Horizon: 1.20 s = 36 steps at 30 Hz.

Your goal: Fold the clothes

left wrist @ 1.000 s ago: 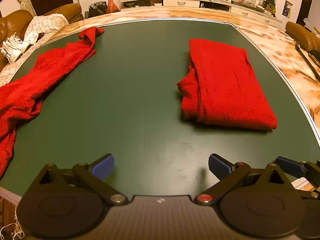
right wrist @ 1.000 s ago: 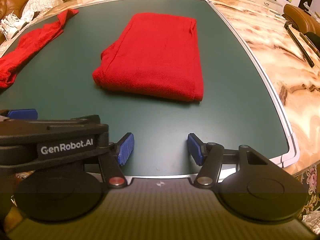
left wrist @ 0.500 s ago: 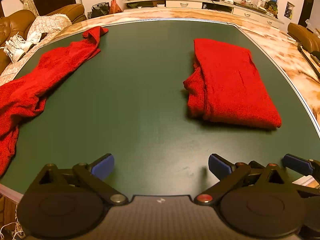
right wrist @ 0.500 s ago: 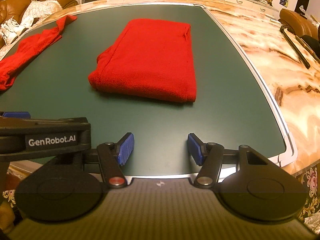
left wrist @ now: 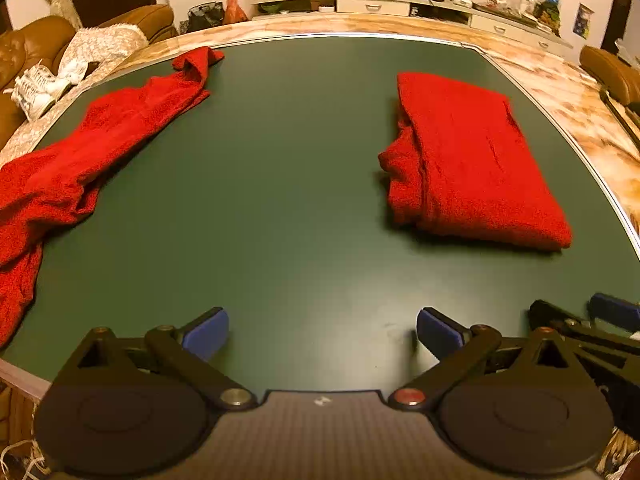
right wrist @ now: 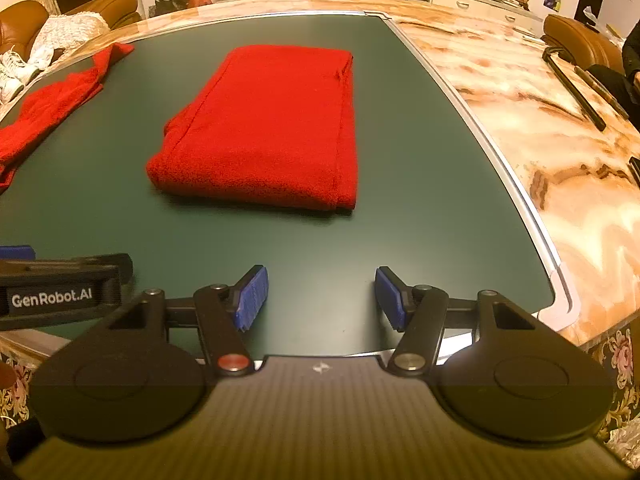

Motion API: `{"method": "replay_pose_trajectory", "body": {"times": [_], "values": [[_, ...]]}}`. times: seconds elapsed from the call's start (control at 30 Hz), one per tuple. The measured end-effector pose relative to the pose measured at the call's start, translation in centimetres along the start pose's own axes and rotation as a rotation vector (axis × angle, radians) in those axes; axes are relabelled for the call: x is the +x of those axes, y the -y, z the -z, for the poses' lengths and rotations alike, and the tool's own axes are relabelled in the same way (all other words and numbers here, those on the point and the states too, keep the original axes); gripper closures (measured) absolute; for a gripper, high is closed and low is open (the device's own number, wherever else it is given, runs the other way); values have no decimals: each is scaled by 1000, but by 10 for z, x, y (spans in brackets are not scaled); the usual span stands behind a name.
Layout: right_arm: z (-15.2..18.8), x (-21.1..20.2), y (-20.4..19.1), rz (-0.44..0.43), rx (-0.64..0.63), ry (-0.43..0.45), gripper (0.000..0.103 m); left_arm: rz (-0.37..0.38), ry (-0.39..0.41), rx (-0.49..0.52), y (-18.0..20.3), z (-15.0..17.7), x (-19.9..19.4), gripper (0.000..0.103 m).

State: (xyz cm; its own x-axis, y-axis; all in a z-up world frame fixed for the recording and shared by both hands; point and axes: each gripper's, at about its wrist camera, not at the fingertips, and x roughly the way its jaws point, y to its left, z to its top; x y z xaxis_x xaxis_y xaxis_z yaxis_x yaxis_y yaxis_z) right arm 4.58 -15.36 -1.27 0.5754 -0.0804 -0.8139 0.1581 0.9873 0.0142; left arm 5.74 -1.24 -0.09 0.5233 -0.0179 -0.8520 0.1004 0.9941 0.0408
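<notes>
Both grippers hover empty at the green mat's near edge

The left gripper (left wrist: pixel 322 326), marked "GenRobot.AI", and right gripper (right wrist: pixel 322 296) have fingers apart; folded red garment (right wrist: pixel 272 128) lies mid-mat (right wrist: pixel 400 240), crumpled red garment (left wrist: pixel 92 148) along its left edge.

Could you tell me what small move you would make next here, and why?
Probably carry the left claw toward the unfolded red garment sprawled along the left side of the green mat. The other red garment already lies folded in a neat rectangle, and both the left and the right claw hover open and empty at the near edge.
</notes>
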Motion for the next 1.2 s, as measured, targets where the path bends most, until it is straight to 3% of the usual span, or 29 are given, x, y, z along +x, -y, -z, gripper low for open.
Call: {"method": "replay_pose_trajectory", "body": {"times": [0.1,0.17,0.27,0.9,1.2], "values": [[0,1,1,2,-1,5,35,5,-4,18,3,1,2,1],[0,2,2,10,1,6,26,4,-1,18,3,1,4,1],[1,3,6,12,12,9,20,6,4,17,3,4,6,1],[4,4,6,19,20,23,16,27,98,-10,-1,18,6,0],[4,6,11,30,34,23,7,28,120,-14,-1,21,5,0]]}}
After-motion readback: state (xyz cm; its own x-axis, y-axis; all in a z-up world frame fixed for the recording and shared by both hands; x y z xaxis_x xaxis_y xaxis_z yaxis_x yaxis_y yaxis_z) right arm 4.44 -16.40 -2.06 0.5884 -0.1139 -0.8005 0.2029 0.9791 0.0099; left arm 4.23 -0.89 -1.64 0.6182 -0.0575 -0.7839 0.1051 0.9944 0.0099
